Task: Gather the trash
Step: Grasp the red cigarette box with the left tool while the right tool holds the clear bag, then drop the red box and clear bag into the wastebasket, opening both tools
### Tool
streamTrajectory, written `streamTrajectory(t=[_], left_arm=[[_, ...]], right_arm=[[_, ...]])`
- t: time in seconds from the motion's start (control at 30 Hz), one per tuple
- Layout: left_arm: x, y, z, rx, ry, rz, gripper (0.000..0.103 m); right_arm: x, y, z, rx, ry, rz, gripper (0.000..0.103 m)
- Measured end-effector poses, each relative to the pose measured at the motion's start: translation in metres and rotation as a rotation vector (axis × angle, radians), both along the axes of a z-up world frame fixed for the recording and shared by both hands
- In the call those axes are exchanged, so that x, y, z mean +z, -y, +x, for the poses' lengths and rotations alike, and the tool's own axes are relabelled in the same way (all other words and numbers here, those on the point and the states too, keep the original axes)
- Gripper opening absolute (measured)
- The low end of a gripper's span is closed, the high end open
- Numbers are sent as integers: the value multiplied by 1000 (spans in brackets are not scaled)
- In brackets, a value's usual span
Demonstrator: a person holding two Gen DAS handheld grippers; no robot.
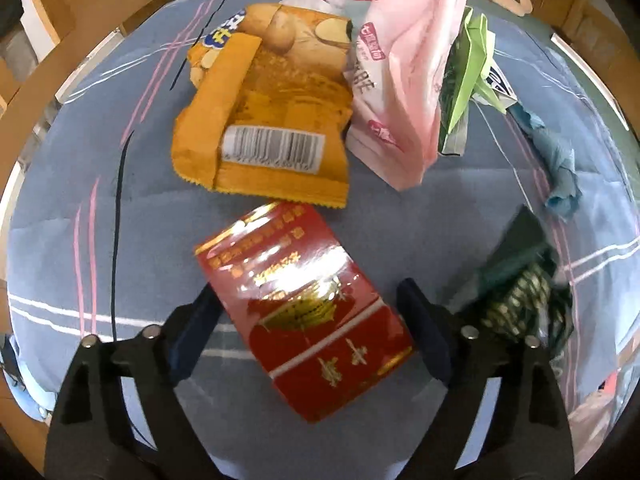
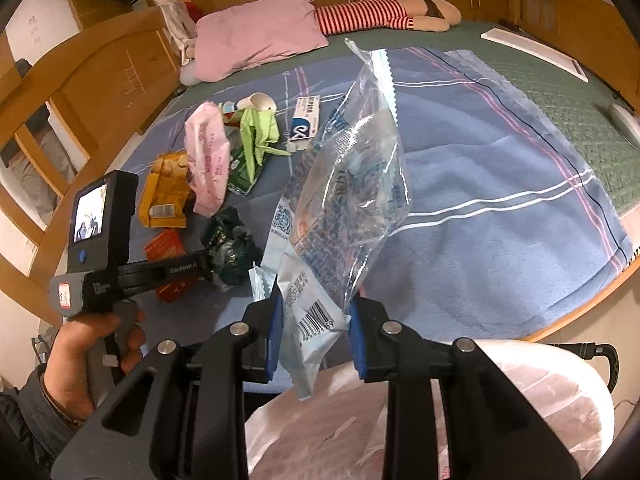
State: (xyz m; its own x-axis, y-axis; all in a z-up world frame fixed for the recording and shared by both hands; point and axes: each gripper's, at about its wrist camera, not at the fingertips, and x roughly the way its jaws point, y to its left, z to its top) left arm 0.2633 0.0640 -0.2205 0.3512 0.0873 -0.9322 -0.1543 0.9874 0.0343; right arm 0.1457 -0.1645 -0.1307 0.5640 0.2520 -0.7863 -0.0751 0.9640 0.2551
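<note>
Right gripper (image 2: 310,334), jaws clamped on a clear wrapper (image 2: 352,184), holds it above the white bin bag (image 2: 520,400) at the bed edge; likely step: drop it in, so jaws need to part over the bag mouth. Left gripper (image 1: 308,308), jaws apart, straddles the red packet (image 1: 304,304) on the bedsheet (image 1: 80,200); closing comes next. Beyond lie the orange chip bag (image 1: 264,120) and pink wrapper (image 1: 400,92), close together. Open sheet to the right.
</note>
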Motion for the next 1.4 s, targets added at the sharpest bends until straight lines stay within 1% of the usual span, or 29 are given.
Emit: streamTrajectory(t=[0.07,0.1,0.13,0.17,0.27,0.3,0.4,0.47,0.53,0.57,0.7,0.77,0.83,0.9,0.97,1.0,1.07,1.13,1.2,1.23,1.27,1.3,1.33,1.37,1.4], left_arm=[[2,-5,-6,6,7,6,79],[3,-8,-8,11,10,2,73],[5,-11,-12,21,16,-3,70],[7,-14,-15,30,24,-12,65],[12,-24,-24,59,34,-59,62],[13,-28,-28,65,42,-88,60],[25,-44,-42,83,104,-211,59],[34,-57,-54,99,164,-340,59],[41,-66,-63,117,218,-447,59],[44,-70,-68,124,246,-487,59],[53,-79,-80,123,319,-599,59],[58,-78,-85,114,345,-617,59],[64,-71,-86,94,370,-608,59],[69,-62,-89,58,387,-584,59],[74,-50,-91,5,395,-533,59],[78,-42,-97,-29,400,-501,59],[83,-30,-108,-82,409,-476,59],[86,-21,-123,-124,410,-480,59],[90,-13,-141,-163,426,-520,59],[92,-11,-148,-172,435,-539,59],[93,-9,-155,-183,446,-560,59],[94,-6,-160,-193,452,-575,59],[94,-2,-166,-210,454,-588,59],[94,1,-168,-220,452,-589,59],[94,4,-169,-233,448,-589,59]], right_arm=[[4,-1,-2,3,7,7,29],[6,0,-4,3,12,11,29],[10,1,-7,1,23,12,29],[13,2,-9,-1,31,11,29],[20,5,-18,-3,51,17,29],[22,6,-21,-4,56,18,29],[26,11,-27,-9,64,36,29],[29,13,-30,-14,69,35,29],[32,17,-34,-19,76,34,29],[32,20,-36,-22,76,38,29],[24,26,-39,-33,58,38,29],[15,28,-38,-32,43,45,29],[16,32,-39,-28,55,53,29],[20,35,-42,-23,67,47,29],[30,42,-48,-3,74,50,29],[32,45,-52,4,70,51,29],[35,56,-66,13,56,51,29],[33,67,-87,-2,43,35,29],[28,75,-103,-5,17,21,30],[23,76,-110,5,-14,4,31],[18,75,-112,24,-48,-16,41],[11,73,-113,50,-92,-46,60],[-1,69,-116,90,-164,-117,69],[-5,69,-117,95,-183,-152,74],[-7,71,-120,90,-198,-194,74]])
